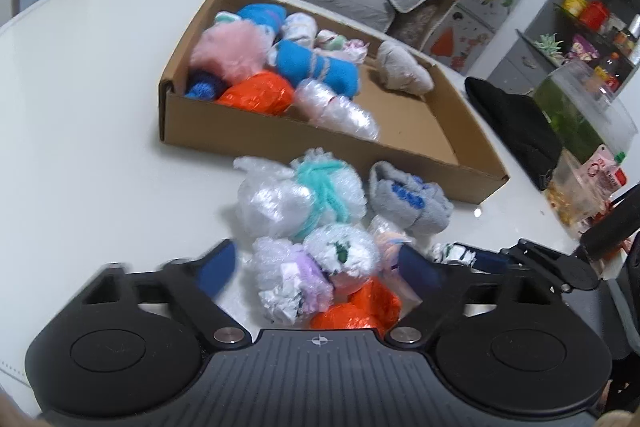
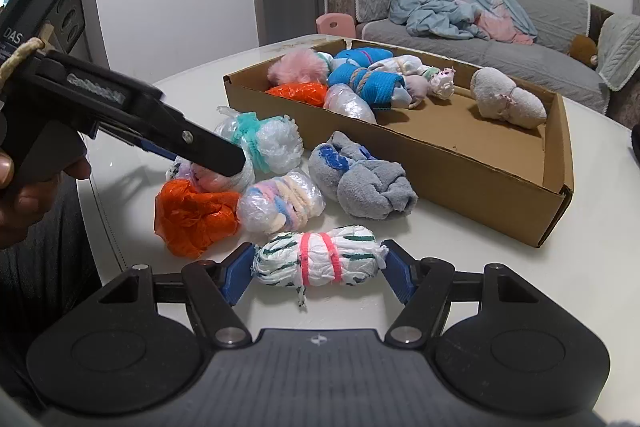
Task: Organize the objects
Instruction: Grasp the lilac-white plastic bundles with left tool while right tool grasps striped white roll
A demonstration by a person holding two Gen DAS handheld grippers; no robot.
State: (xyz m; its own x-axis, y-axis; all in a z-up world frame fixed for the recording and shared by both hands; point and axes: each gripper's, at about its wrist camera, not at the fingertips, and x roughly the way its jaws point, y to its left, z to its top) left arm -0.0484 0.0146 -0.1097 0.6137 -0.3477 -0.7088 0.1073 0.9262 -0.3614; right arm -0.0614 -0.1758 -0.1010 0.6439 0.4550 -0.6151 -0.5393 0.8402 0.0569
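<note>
A loose pile of tied bundles lies on the white table in front of a cardboard box (image 1: 256, 143) (image 2: 460, 183) that holds several more. My left gripper (image 1: 320, 271) straddles a bubble-wrap bundle with purple and white inside (image 1: 304, 267). A strip of table shows between its left pad and the wrap, so the jaws are not pressing. An orange plastic bundle (image 1: 360, 311) (image 2: 192, 215) lies just below it. My right gripper (image 2: 318, 273) is shut on a white bundle with green stripes and pink bands (image 2: 316, 261) (image 1: 452, 253), one pad at each end, resting on the table.
A grey sock bundle (image 2: 360, 183) (image 1: 408, 199), a teal-tied bubble-wrap bundle (image 2: 264, 139) (image 1: 304, 191) and a pastel bundle (image 2: 280, 203) lie between the grippers and the box. The box's right half is bare cardboard. A black cloth (image 1: 516, 131) and a fish tank (image 1: 580, 107) stand at the table's right.
</note>
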